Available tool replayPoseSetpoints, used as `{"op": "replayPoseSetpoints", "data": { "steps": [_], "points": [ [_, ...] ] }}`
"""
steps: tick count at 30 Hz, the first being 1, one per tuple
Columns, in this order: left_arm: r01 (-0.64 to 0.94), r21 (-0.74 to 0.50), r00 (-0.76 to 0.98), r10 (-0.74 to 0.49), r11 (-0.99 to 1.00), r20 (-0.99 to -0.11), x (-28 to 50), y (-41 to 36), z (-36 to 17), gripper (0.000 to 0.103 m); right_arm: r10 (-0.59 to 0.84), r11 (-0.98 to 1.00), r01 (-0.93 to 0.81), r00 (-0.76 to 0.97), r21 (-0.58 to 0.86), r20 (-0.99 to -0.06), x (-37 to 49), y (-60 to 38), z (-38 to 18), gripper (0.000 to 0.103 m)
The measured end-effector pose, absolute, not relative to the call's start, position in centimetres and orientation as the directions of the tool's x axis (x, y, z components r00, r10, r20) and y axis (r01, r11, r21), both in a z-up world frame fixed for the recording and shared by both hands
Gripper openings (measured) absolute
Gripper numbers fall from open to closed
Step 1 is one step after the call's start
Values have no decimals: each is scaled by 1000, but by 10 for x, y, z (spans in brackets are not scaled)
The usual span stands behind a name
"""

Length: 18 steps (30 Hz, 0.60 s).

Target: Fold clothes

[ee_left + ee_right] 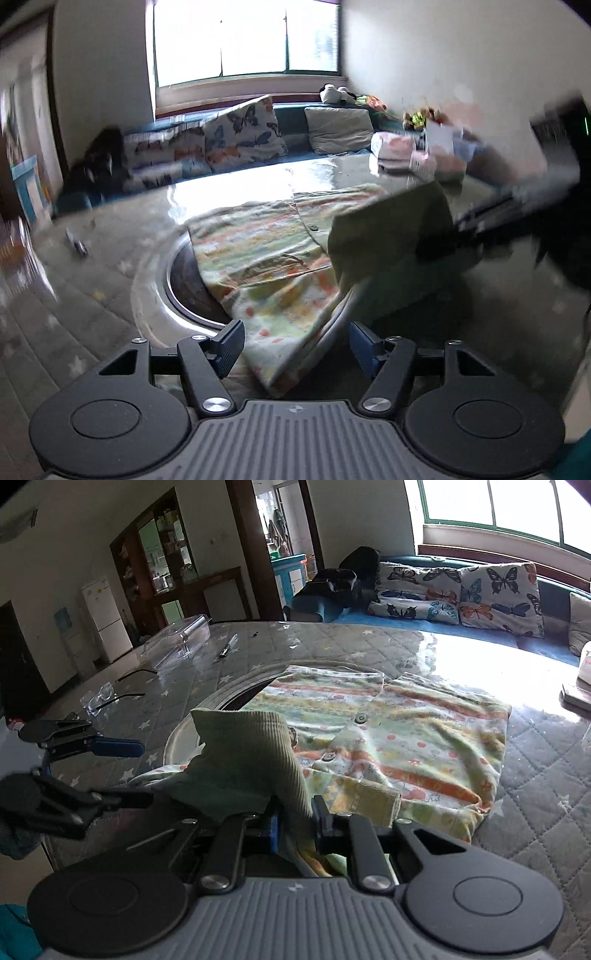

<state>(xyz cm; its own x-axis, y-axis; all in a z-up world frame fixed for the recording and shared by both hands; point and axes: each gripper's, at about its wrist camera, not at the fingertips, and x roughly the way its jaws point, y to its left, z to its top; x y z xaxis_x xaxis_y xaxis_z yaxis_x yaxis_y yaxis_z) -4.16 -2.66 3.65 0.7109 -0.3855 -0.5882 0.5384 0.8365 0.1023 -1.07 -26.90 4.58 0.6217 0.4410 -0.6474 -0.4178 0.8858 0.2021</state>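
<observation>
We see a big counter (535, 746) with a grey quilted cover. In its middle lies a little striped shirt (406, 738) with buttons, spread flat. Our right hand-held gripper (295, 823) is pressed together, pinching the shirt's green cuff (251, 760) near the front edge. Our left hand-held gripper (295, 345) is spread, with the shirt's edge lying between its fingers.

A bright window (245, 38) at twelve o'clock lights pale walls (424, 48). Below it, a blue sofa (436, 622) holds butterfly cushions (495, 594). A dark wooden cabinet (159, 557) stands at ten o'clock.
</observation>
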Motion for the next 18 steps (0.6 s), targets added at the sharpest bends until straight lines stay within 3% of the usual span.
{"op": "replayPoseSetpoints", "data": {
  "steps": [4,5,8,18],
  "points": [
    [573,278,752,-361,771,-551,-51,-40,21,39,438,890,-405,631,209,-640,-11,-270,47,15],
    [575,297,756,-356,762,-550,-51,-42,17,30,438,891,-402,634,212,-637,-11,-271,48,14],
    [569,323,767,-346,756,-541,-53,-41,14,13,442,891,-397,644,221,-624,-12,-273,49,12],
    [613,248,747,-447,750,-492,-81,-32,54,8,481,873,-426,676,236,-558,-51,-289,77,10]
  ]
}}
